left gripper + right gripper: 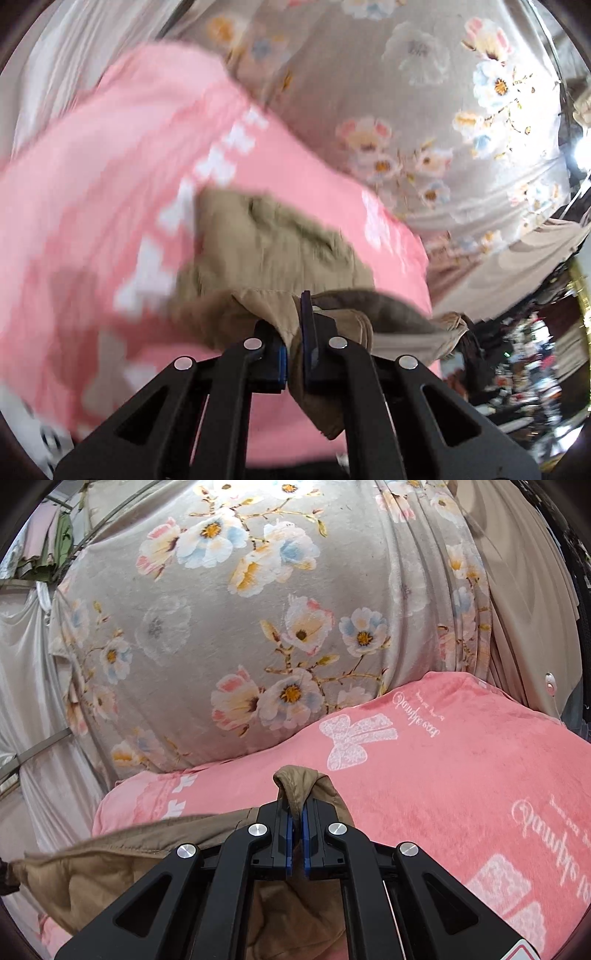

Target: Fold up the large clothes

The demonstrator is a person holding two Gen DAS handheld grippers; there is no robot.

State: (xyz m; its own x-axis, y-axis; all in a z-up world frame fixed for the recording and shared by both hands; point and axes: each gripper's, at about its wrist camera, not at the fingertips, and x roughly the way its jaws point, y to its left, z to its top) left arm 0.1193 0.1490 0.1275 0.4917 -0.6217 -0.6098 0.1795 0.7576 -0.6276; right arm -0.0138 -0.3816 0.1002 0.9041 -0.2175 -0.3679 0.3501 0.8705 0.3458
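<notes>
Behind everything I see a grey floral blanket [229, 627] rising like a wall at the far side, with pale curtain fabric [29, 686] hanging to its left. In front of it lies a pink blanket [443, 775] printed with white bows and script, which fills the near half of both wrist views and serves as my working surface. The khaki garment [266, 243] sits on that pink blanket, crumpled and partly lifted, its bulk blurred in the left wrist view and spreading low to the near left in the right wrist view. My left gripper [293, 347] has its jaws clamped on a bunched fold of the khaki cloth, which hangs out below the pads. My right gripper [295, 830] is likewise closed tight on a raised loop of the same garment, the fold poking up just beyond the blue pads [290, 834].
</notes>
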